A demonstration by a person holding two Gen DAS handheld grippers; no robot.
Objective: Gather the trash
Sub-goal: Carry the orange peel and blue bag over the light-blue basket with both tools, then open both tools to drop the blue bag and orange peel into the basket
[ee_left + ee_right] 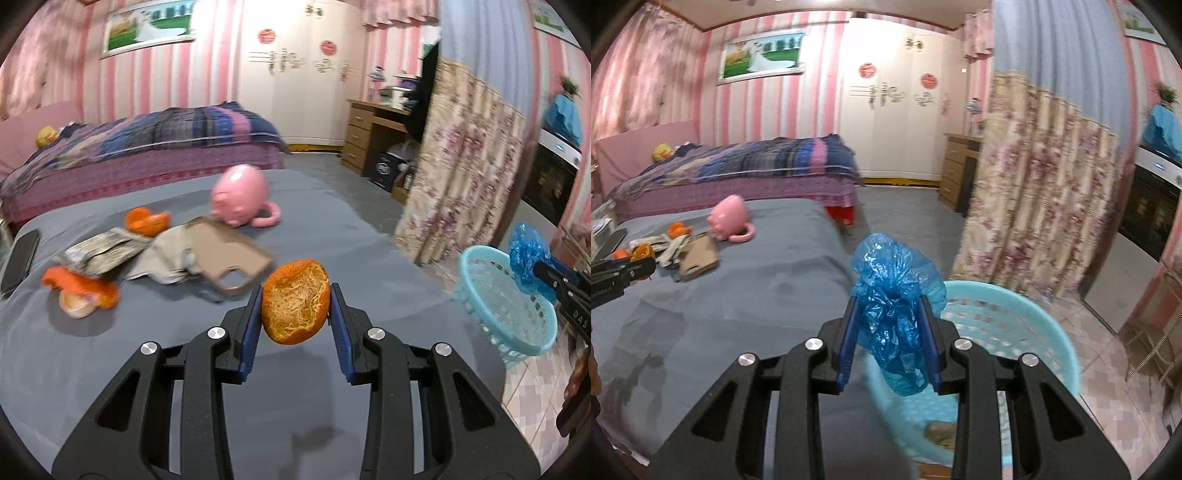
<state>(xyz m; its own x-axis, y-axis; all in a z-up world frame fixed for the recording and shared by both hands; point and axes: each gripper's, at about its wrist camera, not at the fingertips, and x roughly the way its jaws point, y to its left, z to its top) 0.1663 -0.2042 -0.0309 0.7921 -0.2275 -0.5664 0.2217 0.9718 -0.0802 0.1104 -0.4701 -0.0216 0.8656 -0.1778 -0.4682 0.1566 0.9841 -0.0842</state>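
Note:
My left gripper is shut on a piece of orange peel and holds it above the grey bed cover. My right gripper is shut on a crumpled blue plastic bag and holds it over the near rim of the light blue basket. In the left wrist view the basket is at the right with the right gripper and bag above it. More orange peel and crumpled paper wrappers lie on the cover to the left.
A tan phone case, a pink pig mug and a dark phone also lie on the cover. A floral curtain hangs behind the basket. A purple bed, a white wardrobe and a wooden desk stand behind.

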